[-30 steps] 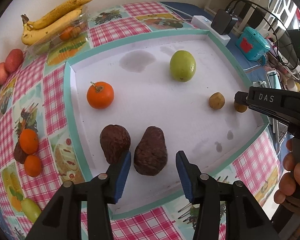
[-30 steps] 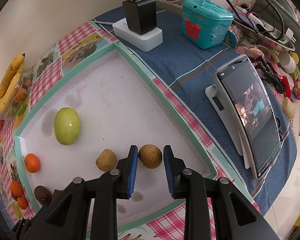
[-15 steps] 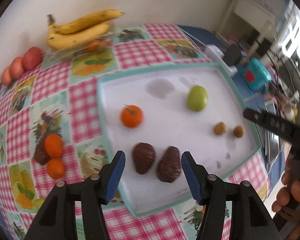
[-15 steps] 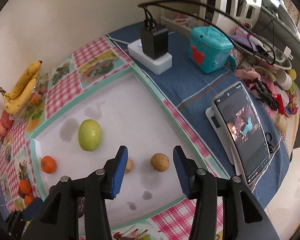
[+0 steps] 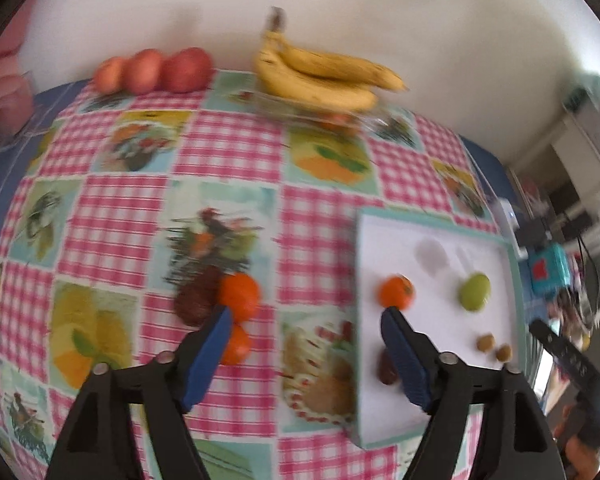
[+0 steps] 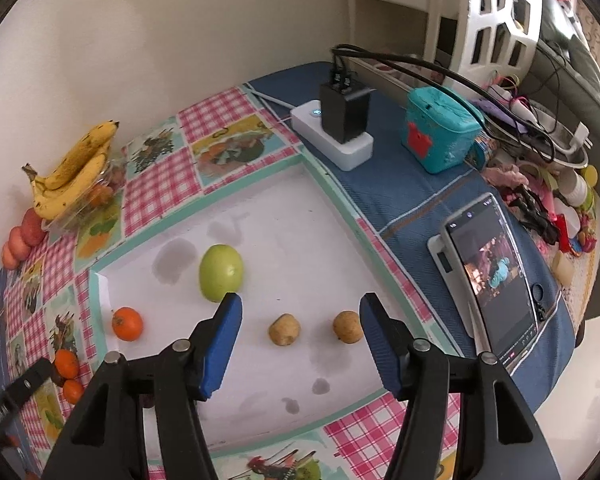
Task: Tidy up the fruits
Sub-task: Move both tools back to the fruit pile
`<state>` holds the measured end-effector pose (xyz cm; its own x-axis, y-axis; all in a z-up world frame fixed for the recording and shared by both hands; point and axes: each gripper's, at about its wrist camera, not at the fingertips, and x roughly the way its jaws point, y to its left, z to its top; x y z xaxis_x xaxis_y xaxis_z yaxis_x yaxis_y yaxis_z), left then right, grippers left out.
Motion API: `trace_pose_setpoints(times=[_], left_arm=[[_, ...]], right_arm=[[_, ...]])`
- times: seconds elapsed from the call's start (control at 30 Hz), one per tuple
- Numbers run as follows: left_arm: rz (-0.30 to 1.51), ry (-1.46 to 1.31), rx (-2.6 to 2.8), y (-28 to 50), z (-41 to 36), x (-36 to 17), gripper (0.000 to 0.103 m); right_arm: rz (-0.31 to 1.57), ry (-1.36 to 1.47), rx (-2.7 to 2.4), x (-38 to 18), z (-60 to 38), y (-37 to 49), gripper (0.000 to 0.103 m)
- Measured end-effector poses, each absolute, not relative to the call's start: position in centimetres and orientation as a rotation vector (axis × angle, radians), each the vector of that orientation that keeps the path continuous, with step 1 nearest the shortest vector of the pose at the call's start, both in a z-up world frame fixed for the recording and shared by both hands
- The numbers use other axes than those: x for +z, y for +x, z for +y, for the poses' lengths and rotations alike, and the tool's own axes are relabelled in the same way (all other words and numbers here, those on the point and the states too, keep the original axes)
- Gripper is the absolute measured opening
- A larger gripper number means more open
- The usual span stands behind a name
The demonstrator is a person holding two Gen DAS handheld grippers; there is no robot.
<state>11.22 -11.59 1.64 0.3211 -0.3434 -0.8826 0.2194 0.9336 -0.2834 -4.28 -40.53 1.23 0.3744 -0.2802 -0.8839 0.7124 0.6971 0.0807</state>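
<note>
1. The left gripper (image 5: 306,318) hangs over the checked tablecloth (image 5: 220,148) beside the white tray (image 5: 440,412) — jaws opening, nothing between them.
2. The right gripper (image 6: 300,306) hangs over the tray, jaws opening and empty.
3. On the tray lie a green fruit (image 6: 221,267), an orange (image 6: 127,323) and two small brown fruits (image 6: 285,329) — well apart.
4. Bananas (image 5: 320,76) lie far back by the wall.

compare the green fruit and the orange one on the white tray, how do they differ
The green fruit is pale green with a smooth skin; the orange fruit is bright orange with a small dark stem spot. The green fruit is clearly bigger and egg-shaped, the orange fruit smaller and rounder. The orange fruit sits close to the white tray's left rim, the green fruit nearer its middle. Both lie loose on the tray, touching nothing else, with no gripper on them.
</note>
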Motion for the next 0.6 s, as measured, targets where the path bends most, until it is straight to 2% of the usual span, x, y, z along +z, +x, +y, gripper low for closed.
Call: trace_pose_setpoints(times=[0.07, 0.17, 0.47, 0.53, 0.6], left_arm=[[1.176, -0.143, -0.314, 11.8, -9.8, 1.7, 0.083], [1.172, -0.154, -0.251, 12.5, -8.1, 1.4, 0.094], [1.159, -0.169, -0.115, 13.6, -3.4, 1.0, 0.095], [1.147, -0.159, -0.079, 13.8, -2.5, 1.1, 0.101], [1.136, -0.152, -0.053, 13.8, -1.8, 1.2, 0.103]], right_arm=[[1.000, 0.495, -0.651, 1.3, -40.1, -3.9, 0.063], [1.013, 0.482, -0.636, 1.2, -39.5, -3.5, 0.063], [1.021, 0.438, -0.571, 1.5, -37.1, -1.9, 0.063], [1.022, 0.430, -0.552, 1.5, -36.5, -1.6, 0.063], [1.023, 0.419, -0.534, 1.6, -35.7, -1.1, 0.063]])
